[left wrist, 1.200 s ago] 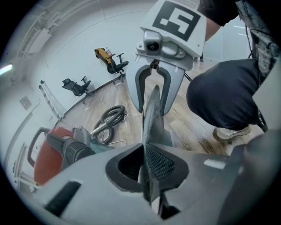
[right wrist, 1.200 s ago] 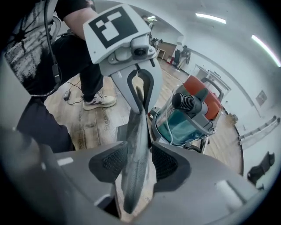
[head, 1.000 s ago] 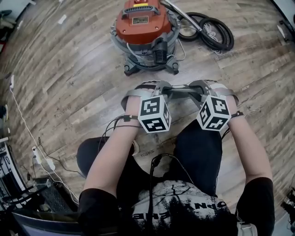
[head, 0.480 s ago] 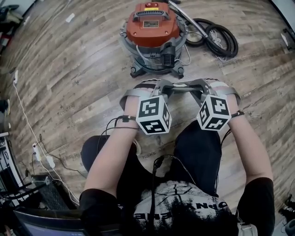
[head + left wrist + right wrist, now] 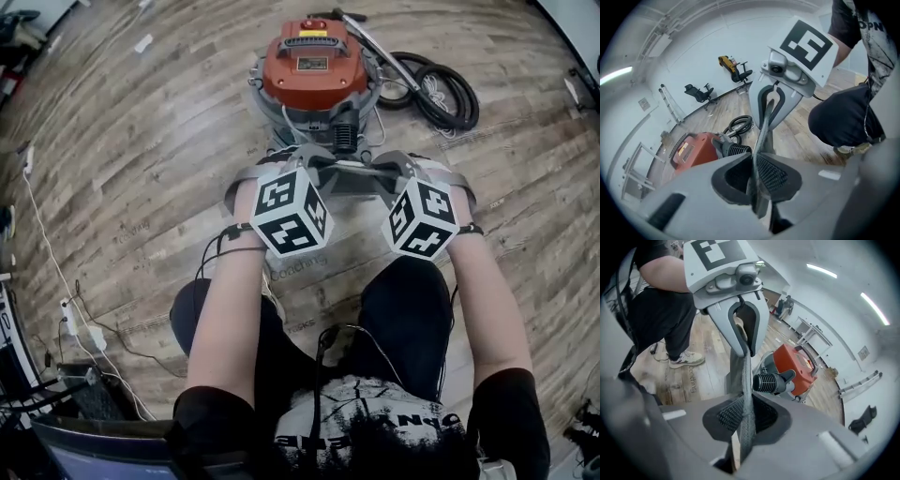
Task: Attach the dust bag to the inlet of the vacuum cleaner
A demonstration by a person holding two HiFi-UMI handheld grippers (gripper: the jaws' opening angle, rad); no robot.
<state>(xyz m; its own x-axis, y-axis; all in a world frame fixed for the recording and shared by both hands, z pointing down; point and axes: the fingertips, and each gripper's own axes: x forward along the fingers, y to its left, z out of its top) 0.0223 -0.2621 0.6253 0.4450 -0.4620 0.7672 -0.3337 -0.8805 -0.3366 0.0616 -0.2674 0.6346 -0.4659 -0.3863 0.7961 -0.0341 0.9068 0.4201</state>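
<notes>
1. The bag (image 5: 352,178) is stretched between the two grippers, near the vacuum (image 5: 314,70) and in front of it.
2. The left gripper (image 5: 758,180) pinches one edge of the bag. Its jaws are narrow and have just been opening a little.
3. The right gripper (image 5: 744,418) has just been closing, and it clamps the other edge.
4. I judge the step is to carry the bag to the inlet (image 5: 346,137).
5. Tighten the left grip, hold the bag taut and level, and meet the inlet squarely. The bag's hole I cannot see.
</notes>
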